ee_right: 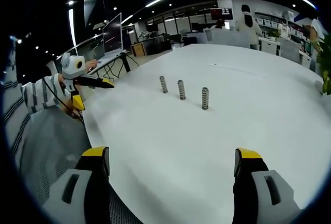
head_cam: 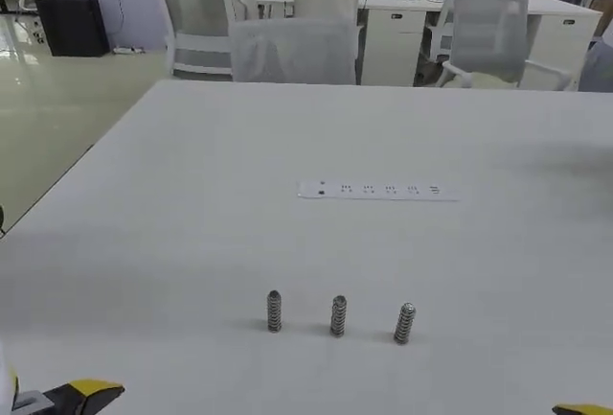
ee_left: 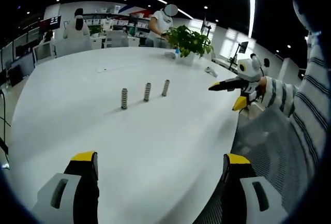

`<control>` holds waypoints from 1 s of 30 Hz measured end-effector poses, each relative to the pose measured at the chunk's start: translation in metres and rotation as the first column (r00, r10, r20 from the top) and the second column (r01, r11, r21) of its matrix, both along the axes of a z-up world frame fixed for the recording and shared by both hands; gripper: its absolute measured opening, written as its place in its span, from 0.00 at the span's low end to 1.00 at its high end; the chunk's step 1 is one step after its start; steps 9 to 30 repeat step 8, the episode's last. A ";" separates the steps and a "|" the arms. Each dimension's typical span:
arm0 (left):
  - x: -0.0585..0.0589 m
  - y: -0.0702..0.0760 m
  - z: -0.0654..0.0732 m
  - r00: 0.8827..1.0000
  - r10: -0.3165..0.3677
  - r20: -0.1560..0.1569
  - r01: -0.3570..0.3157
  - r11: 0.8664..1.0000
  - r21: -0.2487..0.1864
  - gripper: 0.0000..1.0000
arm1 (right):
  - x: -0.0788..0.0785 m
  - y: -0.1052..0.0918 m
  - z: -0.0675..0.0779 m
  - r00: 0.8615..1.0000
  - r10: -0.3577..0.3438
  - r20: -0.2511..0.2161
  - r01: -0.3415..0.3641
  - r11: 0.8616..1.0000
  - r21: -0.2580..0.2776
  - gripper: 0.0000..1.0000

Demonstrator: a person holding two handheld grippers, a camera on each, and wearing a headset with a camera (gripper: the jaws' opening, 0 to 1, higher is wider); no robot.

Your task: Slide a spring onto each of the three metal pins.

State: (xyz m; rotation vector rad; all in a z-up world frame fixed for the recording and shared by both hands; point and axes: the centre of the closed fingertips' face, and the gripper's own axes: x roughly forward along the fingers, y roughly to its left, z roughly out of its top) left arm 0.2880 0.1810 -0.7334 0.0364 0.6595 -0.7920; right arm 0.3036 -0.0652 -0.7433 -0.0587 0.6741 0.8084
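1. On counter (head_cam: 192, 195), toward its near edge: three springs (head_cam: 338, 315) stand in a row, apart from one another. Each is apparently sleeved over its pin, though the coils hide the pins.
2. Long axes vertical, tops pointing straight up.
3. Left tool (ee_left: 160, 158): jaws spread wide, nothing held. Right tool (ee_right: 171, 153): likewise wide and empty. Both hang at the near edge, well apart from the row.
4. Judgement: all three look loaded, so the task seems done. The next move calls only for checking each coil is seated fully down.
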 end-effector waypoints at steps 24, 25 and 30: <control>-0.004 0.000 -0.007 1.000 0.004 -0.021 -0.004 1.000 0.015 0.98 | -0.001 -0.003 0.000 1.000 -0.024 -0.004 0.024 1.000 0.008 0.99; -0.004 0.000 -0.007 1.000 0.004 -0.021 -0.004 1.000 0.015 0.98 | -0.001 -0.003 0.000 1.000 -0.024 -0.004 0.024 1.000 0.008 0.99; -0.004 0.000 -0.007 1.000 0.004 -0.021 -0.004 1.000 0.015 0.98 | -0.001 -0.003 0.000 1.000 -0.024 -0.004 0.024 1.000 0.008 0.99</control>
